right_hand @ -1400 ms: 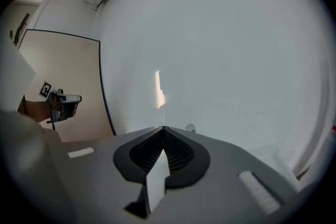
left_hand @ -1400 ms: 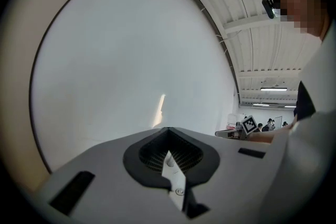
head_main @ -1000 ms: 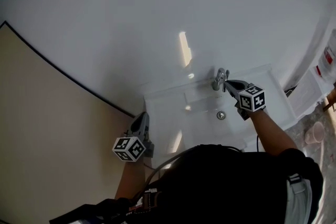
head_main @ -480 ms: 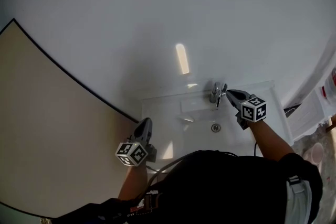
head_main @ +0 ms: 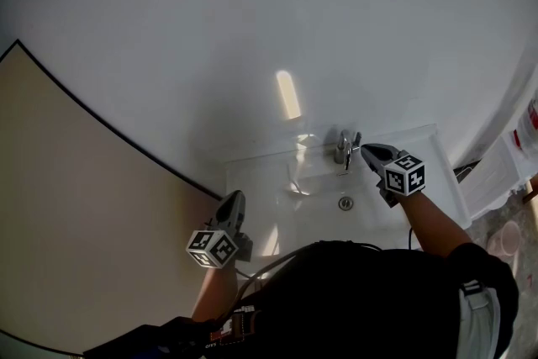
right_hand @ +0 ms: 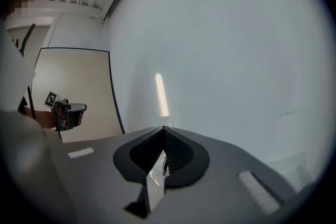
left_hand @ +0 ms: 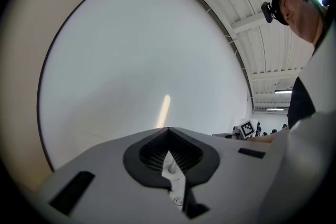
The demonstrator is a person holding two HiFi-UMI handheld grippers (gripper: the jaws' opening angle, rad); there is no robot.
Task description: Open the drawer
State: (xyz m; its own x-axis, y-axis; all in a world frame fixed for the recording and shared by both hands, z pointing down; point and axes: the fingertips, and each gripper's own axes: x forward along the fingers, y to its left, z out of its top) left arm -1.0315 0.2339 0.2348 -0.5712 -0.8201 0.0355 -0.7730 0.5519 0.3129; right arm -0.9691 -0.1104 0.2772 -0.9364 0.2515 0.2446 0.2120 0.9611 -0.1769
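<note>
Left tool: its two jaws are pressed together, tip to tip. Nothing is between them.
Left tool's place: it is held over the left edge of the white sink. It points at the wall.
Left cube: black and white squares, at the back end of the left tool.
Right tool: its jaws are pressed together too, with nothing in them.
Right tool's place: its tip is just beside the shiny tap. I cannot tell if they touch.
Right cube: it sits above the right side of the sink.
Drain: a small round ring in the sink, below the tap.
Wall: plain and white, with a bright streak of light above the tap.
Tan panel: on the left, with a thin dark edge.
Drawer: no view shows it, so I cannot tell where it is.
</note>
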